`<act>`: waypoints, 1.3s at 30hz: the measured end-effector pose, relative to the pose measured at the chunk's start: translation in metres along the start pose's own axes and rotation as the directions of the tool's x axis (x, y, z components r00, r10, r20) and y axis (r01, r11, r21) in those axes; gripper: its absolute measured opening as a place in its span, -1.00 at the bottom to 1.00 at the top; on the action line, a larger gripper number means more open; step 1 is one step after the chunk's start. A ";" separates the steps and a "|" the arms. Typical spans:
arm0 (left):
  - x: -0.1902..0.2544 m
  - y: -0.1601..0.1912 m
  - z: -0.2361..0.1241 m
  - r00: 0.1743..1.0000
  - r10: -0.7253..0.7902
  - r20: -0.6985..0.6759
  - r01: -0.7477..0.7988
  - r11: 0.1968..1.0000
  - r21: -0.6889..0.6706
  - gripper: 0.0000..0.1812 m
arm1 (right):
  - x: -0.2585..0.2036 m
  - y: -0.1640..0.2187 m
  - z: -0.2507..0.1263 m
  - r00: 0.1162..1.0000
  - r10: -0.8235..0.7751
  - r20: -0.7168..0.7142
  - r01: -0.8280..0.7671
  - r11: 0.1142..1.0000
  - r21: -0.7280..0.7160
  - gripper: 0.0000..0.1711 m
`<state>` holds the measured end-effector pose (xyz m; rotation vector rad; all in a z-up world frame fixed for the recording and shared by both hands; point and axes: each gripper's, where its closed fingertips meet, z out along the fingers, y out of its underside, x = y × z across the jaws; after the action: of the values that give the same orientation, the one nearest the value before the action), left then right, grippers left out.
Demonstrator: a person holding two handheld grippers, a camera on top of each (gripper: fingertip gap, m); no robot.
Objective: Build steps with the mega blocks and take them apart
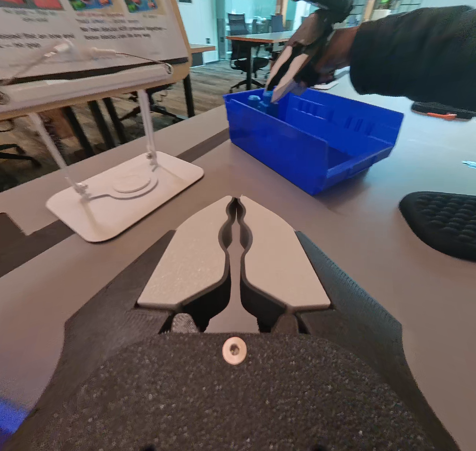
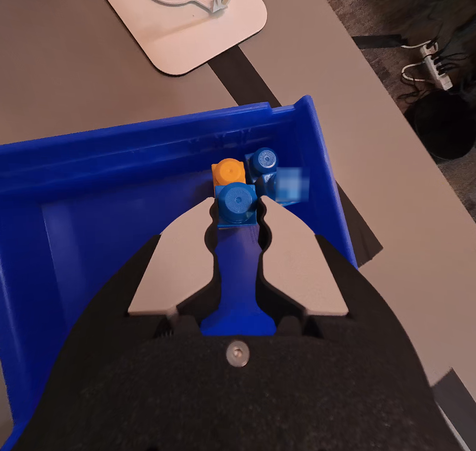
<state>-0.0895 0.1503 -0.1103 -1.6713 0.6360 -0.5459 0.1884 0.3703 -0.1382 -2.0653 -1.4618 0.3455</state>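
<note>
A: Where seen from the left wrist view: left gripper (image 1: 237, 201) low over the grey table (image 1: 257, 227), fingers pressed together, tips touching, nothing between them.
B: Beyond it?
A: White stand base (image 1: 123, 196) at left, carrying a tilted instruction sheet (image 1: 85, 21). Blue bin (image 1: 304, 145) ahead at right. Right gripper (image 1: 277, 88) reaching down into the far corner of the bin, among blue mega blocks (image 1: 262, 102). Black textured pad (image 1: 443, 225) at far right.
B: Right wrist view?
A: Right gripper (image 2: 237, 200) inside the blue bin (image 2: 103, 160), fingers spread either side of a blue mega block (image 2: 236, 204). Contact with the block: cannot tell.
B: Other blocks?
A: Orange mega block (image 2: 228, 172) just behind the blue one, touching it. Second blue mega block (image 2: 264, 163) beside it, in the bin corner. All three stud-up.
B: Surroundings?
A: White stand base (image 2: 180, 26) past the bin on the table (image 2: 51, 91). Power strip (image 2: 435, 68) with cables on the floor at right.
</note>
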 end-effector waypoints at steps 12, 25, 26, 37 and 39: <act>0.019 0.006 0.007 0.996 0.040 -0.074 -0.042 0.999 -0.029 -1.00 | 0.004 0.004 0.016 0.998 -0.068 -0.006 0.068 0.998 -0.010 -0.67; 0.024 0.003 0.006 0.996 0.025 -0.091 -0.029 0.999 -0.038 -1.00 | -0.002 -0.036 -0.013 0.987 -0.112 -0.115 0.116 0.993 0.034 -0.63; 0.024 0.002 0.005 0.996 0.020 -0.091 -0.024 0.999 -0.037 -1.00 | -0.013 -0.054 -0.022 0.989 -0.107 -0.107 0.118 0.987 0.111 -0.63; 0.012 -0.019 -0.007 1.000 0.003 -0.011 -0.003 1.000 0.006 -1.00 | -0.224 -0.209 -0.087 0.976 -0.119 0.181 -0.050 0.691 0.721 -0.64; 0.002 -0.030 -0.017 0.999 0.004 0.033 -0.005 0.999 0.033 -1.00 | -0.256 -0.214 -0.080 0.965 -0.105 0.239 -0.111 0.663 0.741 -0.65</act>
<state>-0.0959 0.1404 -0.0776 -1.6446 0.6042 -0.5219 -0.0292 0.1595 0.0228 -1.3582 -1.1523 1.0710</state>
